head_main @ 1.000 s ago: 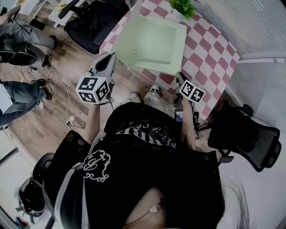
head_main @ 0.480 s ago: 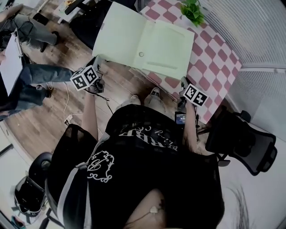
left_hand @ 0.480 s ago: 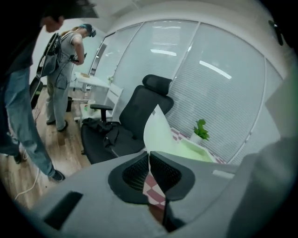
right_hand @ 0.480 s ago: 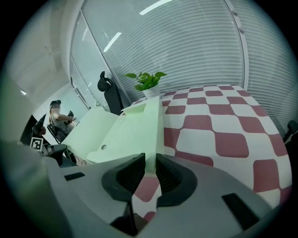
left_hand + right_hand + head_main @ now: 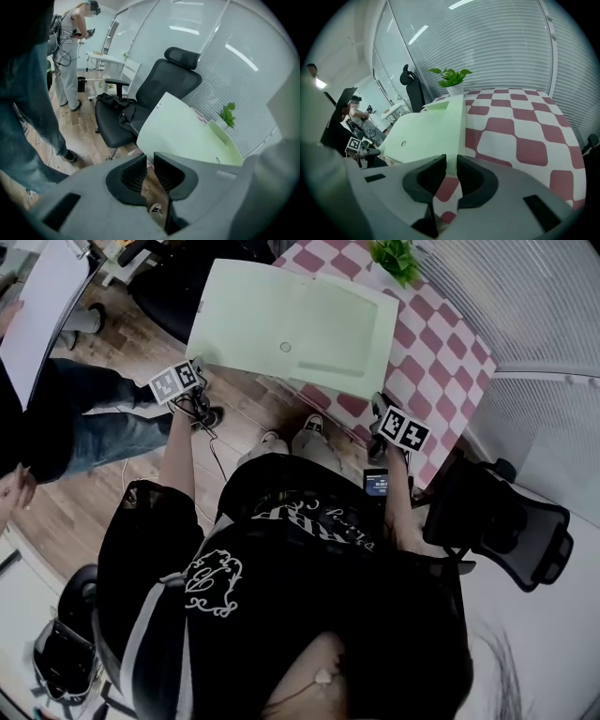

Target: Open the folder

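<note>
- My right gripper (image 5: pixel 451 164) has its jaws nearly together, pinching the near right corner of the pale green folder (image 5: pixel 426 131).
- My left gripper (image 5: pixel 149 161) sits just off the folder's near left corner, clear of it. Its jaws have just been opening and stand a little apart, with only floor showing between them.
- The folder (image 5: pixel 281 324) lies spread open on the pink-and-white checked table (image 5: pixel 441 343), its left cover hanging past the table's edge.
- Behind the folder stands a potted plant (image 5: pixel 394 254).
- Left of the folder there is a black office chair (image 5: pixel 154 93).
</note>
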